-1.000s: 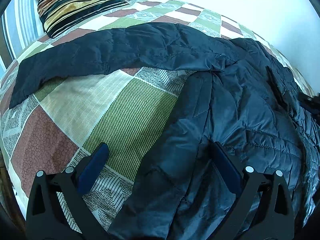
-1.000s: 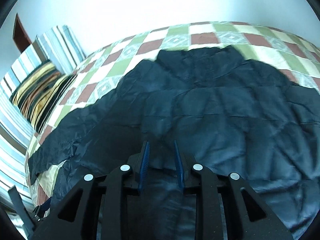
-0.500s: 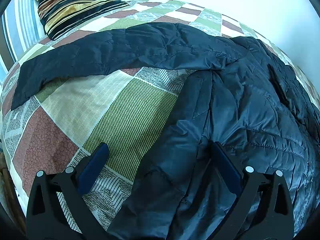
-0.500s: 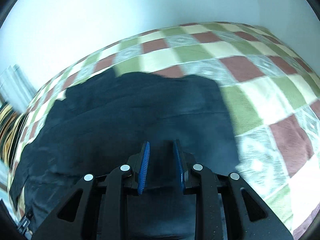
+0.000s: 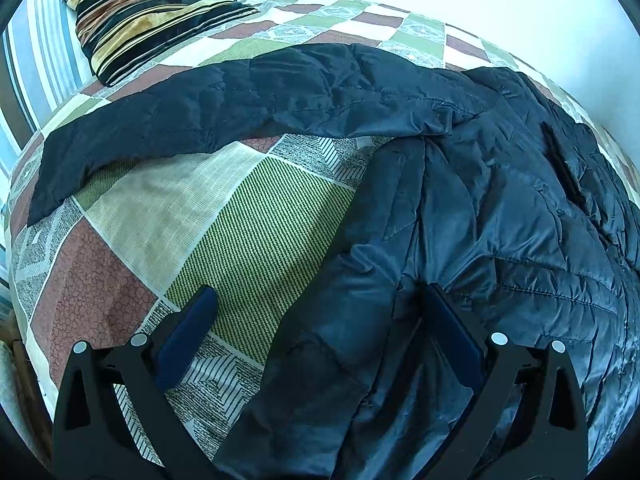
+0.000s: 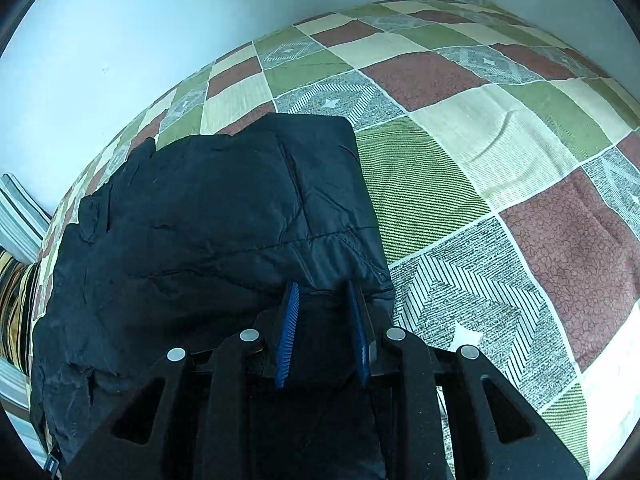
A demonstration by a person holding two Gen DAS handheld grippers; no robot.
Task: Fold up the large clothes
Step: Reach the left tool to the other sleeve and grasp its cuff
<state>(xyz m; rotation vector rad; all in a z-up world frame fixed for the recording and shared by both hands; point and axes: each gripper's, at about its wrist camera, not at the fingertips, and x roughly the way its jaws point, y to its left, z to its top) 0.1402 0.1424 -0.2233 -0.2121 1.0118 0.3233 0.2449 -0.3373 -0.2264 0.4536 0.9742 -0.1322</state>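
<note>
A black quilted jacket (image 5: 500, 200) lies spread on a patchwork bedspread (image 5: 248, 220), one sleeve (image 5: 240, 112) stretched out to the left. My left gripper (image 5: 318, 292) stands wide open low over the jacket's near edge. Its left finger is over the bedspread and its right finger (image 5: 448, 332) rests against the fabric. In the right wrist view the jacket (image 6: 208, 208) fills the left half and ends in a straight edge beside the bedspread (image 6: 500, 152). My right gripper (image 6: 323, 286) is shut on a bunch of jacket fabric between its blue pads.
A striped black-and-gold pillow (image 5: 148, 8) lies at the head of the bed, with striped fabric (image 5: 32, 60) behind it. A white wall (image 6: 120, 40) runs along the bed's far side. Bare bedspread lies to the right of the jacket in the right wrist view.
My right gripper has swung rightwards across the jacket with fabric in its pads, from over the jacket's body to its right edge. The left gripper has stayed put.
</note>
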